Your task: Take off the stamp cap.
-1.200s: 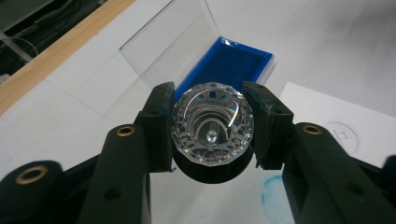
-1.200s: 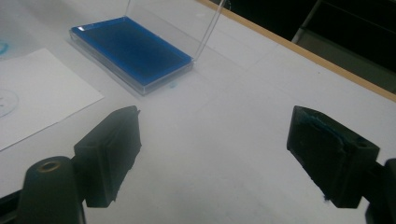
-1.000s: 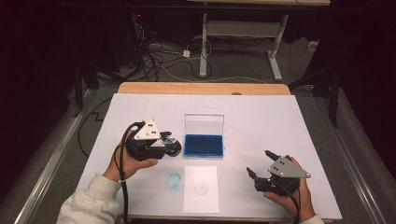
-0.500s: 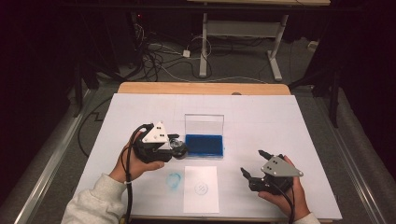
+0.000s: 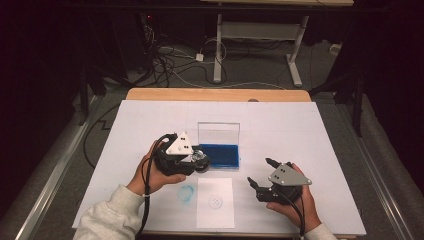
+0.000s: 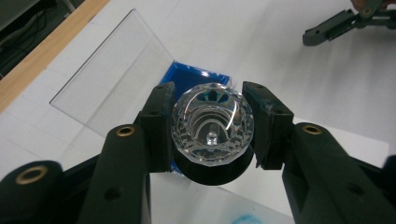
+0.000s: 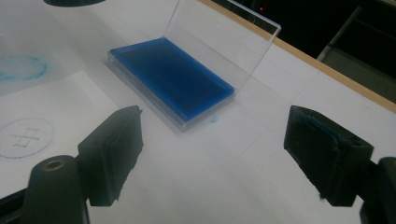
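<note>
Stamp [image 6: 212,125], a faceted clear knob, clamped in left gripper [image 5: 197,159] just over ink pad [image 5: 220,155] left edge, inking pending, paper sheet [image 5: 215,202] near pad still awaits print; right gripper [image 5: 261,172] wide open, empty.

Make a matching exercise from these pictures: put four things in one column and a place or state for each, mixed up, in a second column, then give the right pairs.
Things
1. clear faceted stamp
2. blue ink pad
3. right gripper
4. white card

Places or states
A. lies flat at the near edge of the table, with a faint circle on it
B. clamped between the jaws of the left gripper
C. sits in a clear case with its lid standing open
D. jaws wide apart, nothing between them

Pairs: 1-B, 2-C, 3-D, 4-A
</note>
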The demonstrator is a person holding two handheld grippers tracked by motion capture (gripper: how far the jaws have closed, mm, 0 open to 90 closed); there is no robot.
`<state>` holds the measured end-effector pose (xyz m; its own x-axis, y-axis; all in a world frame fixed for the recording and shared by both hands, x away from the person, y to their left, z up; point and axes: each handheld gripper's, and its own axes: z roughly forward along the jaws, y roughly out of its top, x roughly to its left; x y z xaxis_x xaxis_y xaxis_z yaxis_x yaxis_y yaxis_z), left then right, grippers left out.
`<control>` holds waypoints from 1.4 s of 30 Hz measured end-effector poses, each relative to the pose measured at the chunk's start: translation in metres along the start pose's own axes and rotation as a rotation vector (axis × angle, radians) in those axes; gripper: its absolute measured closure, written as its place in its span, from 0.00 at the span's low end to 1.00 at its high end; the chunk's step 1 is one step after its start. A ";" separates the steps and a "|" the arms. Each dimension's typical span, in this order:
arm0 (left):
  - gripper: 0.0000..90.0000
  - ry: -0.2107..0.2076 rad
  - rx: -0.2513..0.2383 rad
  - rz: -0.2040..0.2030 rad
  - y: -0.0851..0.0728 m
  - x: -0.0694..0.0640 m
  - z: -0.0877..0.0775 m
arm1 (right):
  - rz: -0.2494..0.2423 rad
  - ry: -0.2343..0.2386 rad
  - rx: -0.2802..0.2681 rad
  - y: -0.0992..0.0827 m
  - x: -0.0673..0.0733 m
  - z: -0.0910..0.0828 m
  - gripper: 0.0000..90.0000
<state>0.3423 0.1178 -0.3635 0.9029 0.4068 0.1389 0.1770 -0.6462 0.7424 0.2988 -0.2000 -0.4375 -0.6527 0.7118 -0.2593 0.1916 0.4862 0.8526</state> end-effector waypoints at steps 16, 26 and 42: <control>0.61 -0.050 -0.035 0.030 0.019 -0.011 0.014 | 0.027 0.125 -0.068 0.026 0.032 0.038 0.23; 0.61 -0.068 -0.048 0.021 0.020 -0.014 0.015 | 0.025 0.164 -0.065 0.036 0.052 0.056 0.27; 0.61 -0.088 -0.059 0.003 0.018 -0.016 0.022 | 0.003 0.167 -0.069 0.037 0.057 0.059 0.36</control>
<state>0.3395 0.0853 -0.3669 0.9349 0.3447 0.0850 0.1529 -0.6070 0.7798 0.3119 -0.1114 -0.4475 -0.7661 0.6161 -0.1830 0.1464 0.4445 0.8837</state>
